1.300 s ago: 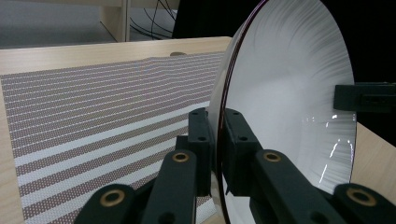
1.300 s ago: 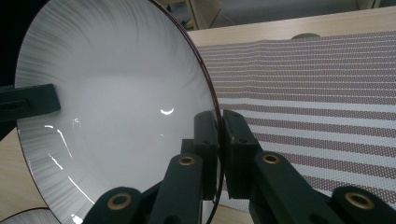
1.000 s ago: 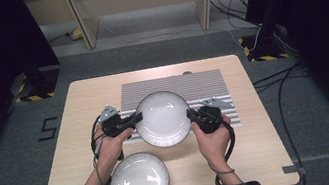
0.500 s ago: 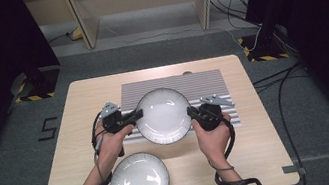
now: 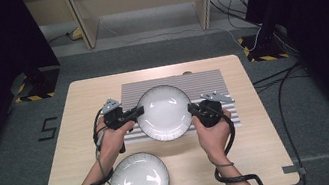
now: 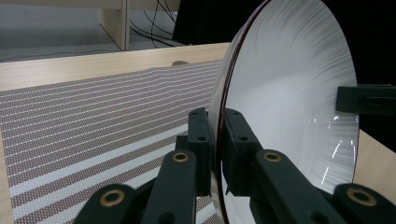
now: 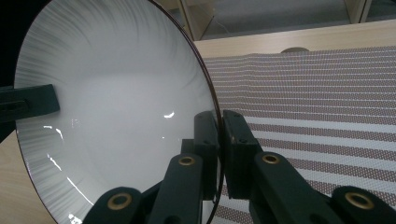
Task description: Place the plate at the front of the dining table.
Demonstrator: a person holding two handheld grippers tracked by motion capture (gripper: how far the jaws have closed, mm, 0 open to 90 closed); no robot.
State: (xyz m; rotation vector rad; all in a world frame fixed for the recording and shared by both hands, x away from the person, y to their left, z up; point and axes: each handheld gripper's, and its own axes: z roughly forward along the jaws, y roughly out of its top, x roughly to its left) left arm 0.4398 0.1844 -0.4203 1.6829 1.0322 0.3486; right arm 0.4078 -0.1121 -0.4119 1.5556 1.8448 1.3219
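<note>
Plate (image 5: 163, 112) held over the striped mat (image 5: 211, 80), left hand-held gripper (image 5: 136, 112) and right hand-held gripper (image 5: 192, 108) each clamped on opposite edges of its rim, second plate (image 5: 139, 182) lying at the counter's (image 5: 263, 147) near edge.

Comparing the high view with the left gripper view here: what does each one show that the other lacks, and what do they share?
High view alone: the second plate lying flat near the table's front edge, both forearms, and the floor around.

Left gripper view alone: close up, the left gripper with its jaws clamped on the rim of the held plate.

Both: that plate, gripped on opposite rims by the left gripper and the right gripper, above the striped mat.
</note>
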